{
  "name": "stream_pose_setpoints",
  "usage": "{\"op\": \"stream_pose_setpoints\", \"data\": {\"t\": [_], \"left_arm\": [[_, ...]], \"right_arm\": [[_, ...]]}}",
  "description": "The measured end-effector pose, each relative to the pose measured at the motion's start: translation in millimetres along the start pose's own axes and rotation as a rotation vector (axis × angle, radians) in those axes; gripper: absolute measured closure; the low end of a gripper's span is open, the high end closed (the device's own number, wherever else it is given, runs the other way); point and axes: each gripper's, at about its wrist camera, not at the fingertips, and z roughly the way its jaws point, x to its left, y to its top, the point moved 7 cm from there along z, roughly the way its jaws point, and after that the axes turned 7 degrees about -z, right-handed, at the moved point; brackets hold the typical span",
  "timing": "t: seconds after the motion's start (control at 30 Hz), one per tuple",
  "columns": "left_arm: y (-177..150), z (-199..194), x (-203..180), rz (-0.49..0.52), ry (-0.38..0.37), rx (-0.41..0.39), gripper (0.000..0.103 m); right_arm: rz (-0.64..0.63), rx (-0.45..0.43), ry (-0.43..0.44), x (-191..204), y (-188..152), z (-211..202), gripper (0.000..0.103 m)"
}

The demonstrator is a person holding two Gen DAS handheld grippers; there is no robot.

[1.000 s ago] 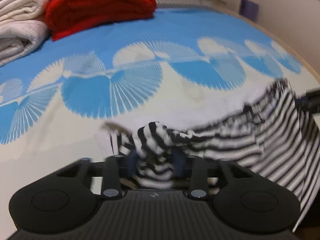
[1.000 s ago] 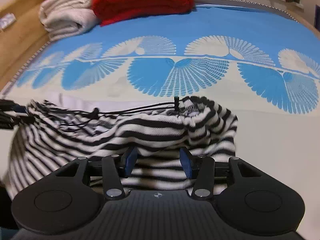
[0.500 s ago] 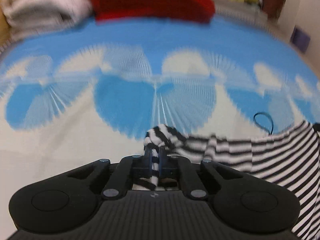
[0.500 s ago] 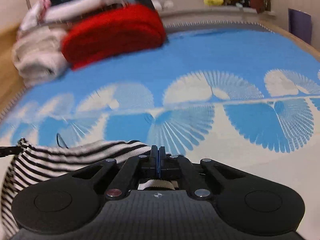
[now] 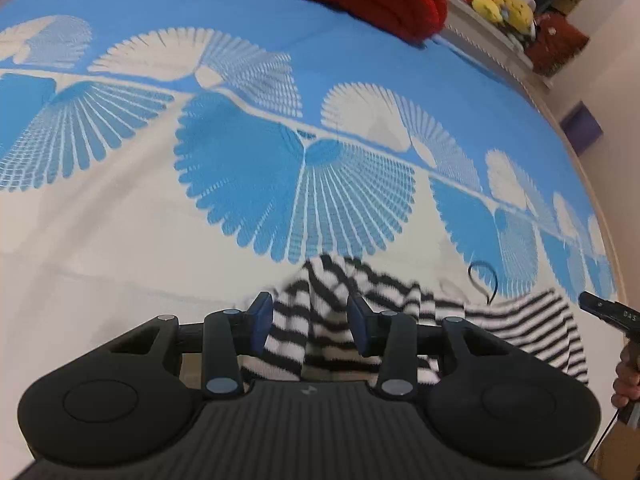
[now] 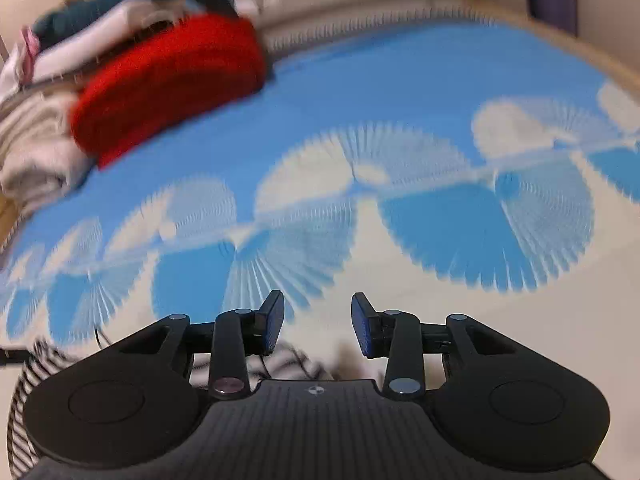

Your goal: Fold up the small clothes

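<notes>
The black-and-white striped garment (image 5: 400,312) lies on the bed, with a thin black cord loop (image 5: 484,280) at its upper edge. My left gripper (image 5: 310,322) is open, its blue pads either side of a bunched fold of the garment without pinching it. My right gripper (image 6: 318,326) is open and empty above the bedspread; the striped garment (image 6: 36,364) shows blurred at the lower left and under the fingers. The other gripper's tip (image 5: 608,310) shows at the right edge of the left wrist view.
The bed has a blue-and-white fan-patterned spread (image 5: 280,140). A folded red blanket (image 6: 168,84) and cream towels (image 6: 32,152) sit at the far end. Yellow plush toys (image 5: 500,0) stand on a ledge behind. The bed's wooden edge (image 5: 592,184) runs along the right.
Both grippers were shut on the garment half a second ago and have opened, letting it drop onto the bed. The right gripper is moving; its view is blurred.
</notes>
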Motion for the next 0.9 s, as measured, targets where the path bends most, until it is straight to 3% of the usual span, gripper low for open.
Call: {"op": "stream_pose_setpoints", "data": {"t": [0.1, 0.23, 0.27, 0.33, 0.37, 0.4, 0.43, 0.57, 0.63, 0.7, 0.77, 0.8, 0.87, 0.9], "left_arm": [[-7.5, 11.5, -4.2, 0.036, 0.023, 0.018, 0.058], [-10.7, 19.9, -4.6, 0.029, 0.032, 0.007, 0.058], [-11.2, 21.8, -3.9, 0.027, 0.033, 0.006, 0.058], [-11.3, 24.3, -3.9, 0.032, 0.034, 0.004, 0.058], [-10.5, 24.6, -3.3, 0.032, 0.029, 0.005, 0.06], [-9.6, 24.6, -2.9, 0.03, 0.02, 0.005, 0.074], [-7.7, 23.6, -2.0, 0.028, 0.015, 0.002, 0.097], [14.6, -6.3, -3.8, -0.018, -0.039, -0.138, 0.097], [21.9, -19.3, -13.2, 0.039, -0.022, -0.229, 0.097], [17.3, -7.5, -16.6, 0.104, 0.069, -0.226, 0.097], [2.6, 21.7, -10.7, 0.142, 0.181, -0.112, 0.094], [-7.2, 33.7, -8.3, 0.14, 0.183, -0.035, 0.091], [-8.4, 29.0, -11.3, 0.156, 0.204, -0.039, 0.087], [-6.0, 19.2, -14.4, 0.158, 0.197, -0.058, 0.079]], "right_arm": [[-0.117, 0.065, 0.04, 21.3, -13.5, 14.6, 0.06], [-0.248, 0.083, -0.017, 39.8, -21.6, 28.5, 0.063], [-0.261, 0.08, -0.016, 44.2, -21.2, 28.0, 0.077], [-0.258, 0.071, 0.013, 48.3, -17.1, 28.0, 0.092], [-0.255, 0.062, 0.025, 49.2, -14.7, 25.1, 0.095], [-0.244, 0.053, 0.04, 49.2, -12.4, 23.4, 0.095], [-0.228, 0.04, 0.044, 46.1, -9.2, 21.0, 0.096], [-0.055, -0.136, 0.022, 23.6, 20.2, 1.6, 0.098], [-0.003, -0.225, -0.036, 15.5, 30.6, -7.0, 0.103], [-0.009, -0.19, -0.106, 10.5, 27.0, 6.0, 0.103], [-0.012, -0.085, -0.165, 4.2, 13.7, 31.0, 0.103], [-0.011, -0.013, -0.155, 2.5, 3.4, 45.5, 0.103], [-0.012, 0.059, -0.167, 1.2, -7.8, 55.2, 0.103], [-0.014, 0.052, -0.183, 0.6, -6.8, 50.3, 0.101]]}}
